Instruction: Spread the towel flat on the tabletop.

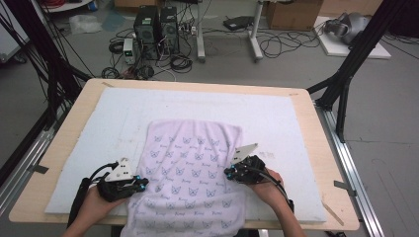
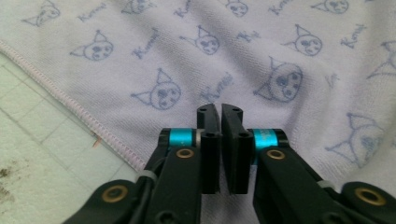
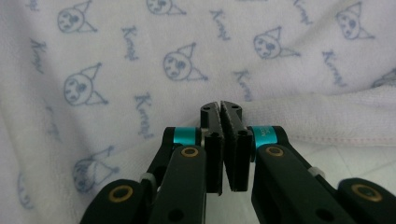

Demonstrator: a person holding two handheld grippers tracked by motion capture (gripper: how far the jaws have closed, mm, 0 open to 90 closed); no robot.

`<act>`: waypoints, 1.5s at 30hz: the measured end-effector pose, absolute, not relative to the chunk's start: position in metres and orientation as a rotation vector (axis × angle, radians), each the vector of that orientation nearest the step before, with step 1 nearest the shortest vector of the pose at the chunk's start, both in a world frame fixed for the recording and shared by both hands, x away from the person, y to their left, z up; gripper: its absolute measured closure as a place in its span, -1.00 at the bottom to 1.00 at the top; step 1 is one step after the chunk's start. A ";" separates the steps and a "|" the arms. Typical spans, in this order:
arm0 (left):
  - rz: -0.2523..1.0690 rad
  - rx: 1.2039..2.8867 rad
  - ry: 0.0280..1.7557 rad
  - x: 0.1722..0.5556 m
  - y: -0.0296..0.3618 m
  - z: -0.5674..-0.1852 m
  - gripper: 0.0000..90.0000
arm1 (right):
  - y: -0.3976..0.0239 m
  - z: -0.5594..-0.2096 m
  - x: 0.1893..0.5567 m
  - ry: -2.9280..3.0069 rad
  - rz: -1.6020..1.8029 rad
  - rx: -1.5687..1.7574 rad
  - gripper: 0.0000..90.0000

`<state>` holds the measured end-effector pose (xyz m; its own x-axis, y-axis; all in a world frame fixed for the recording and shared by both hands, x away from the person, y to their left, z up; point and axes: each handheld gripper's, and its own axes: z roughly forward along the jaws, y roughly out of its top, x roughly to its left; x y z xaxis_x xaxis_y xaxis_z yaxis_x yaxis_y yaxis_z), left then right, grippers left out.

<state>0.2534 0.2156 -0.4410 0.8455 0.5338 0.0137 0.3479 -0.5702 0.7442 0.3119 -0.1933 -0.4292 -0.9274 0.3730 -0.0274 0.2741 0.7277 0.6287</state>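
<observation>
A pale lilac towel [image 1: 192,163] printed with small blue cartoon faces lies on the white mat [image 1: 276,118], and its near end hangs over the table's front edge. My left gripper [image 1: 143,183] rests at the towel's left edge, pointing right. In the left gripper view, the left gripper [image 2: 219,109] has its jaws shut over the towel [image 2: 261,46], and I see no cloth between them. My right gripper [image 1: 228,173] sits at the towel's right edge, pointing left. In the right gripper view, the right gripper [image 3: 220,106] has its jaws together just above the towel's hemmed edge [image 3: 327,126].
The white mat covers most of the wooden table [image 1: 326,163]. Stitched hem and bare mat [image 2: 42,140] lie left of my left jaws. Behind the table on the floor are computer towers [image 1: 155,29], tangled cables and a cardboard box [image 1: 291,12]. Black frame legs stand at both sides.
</observation>
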 end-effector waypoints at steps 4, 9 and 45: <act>0.309 2.227 0.653 0.255 0.218 -0.441 0.59 | -0.211 -0.421 0.308 2.717 1.092 0.554 0.83; 0.324 2.224 0.676 0.258 0.216 -0.441 0.55 | -0.222 -0.429 0.311 2.703 1.094 0.637 0.63; 0.311 2.209 0.680 0.259 0.217 -0.443 0.52 | -0.225 -0.431 0.309 2.732 1.110 0.608 0.94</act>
<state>0.2588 0.2166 -0.4434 0.8264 0.5631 0.0025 0.3700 -0.5463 0.7514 0.3087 -0.2246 -0.4312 -0.9103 0.4129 0.0294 0.3165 0.6484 0.6924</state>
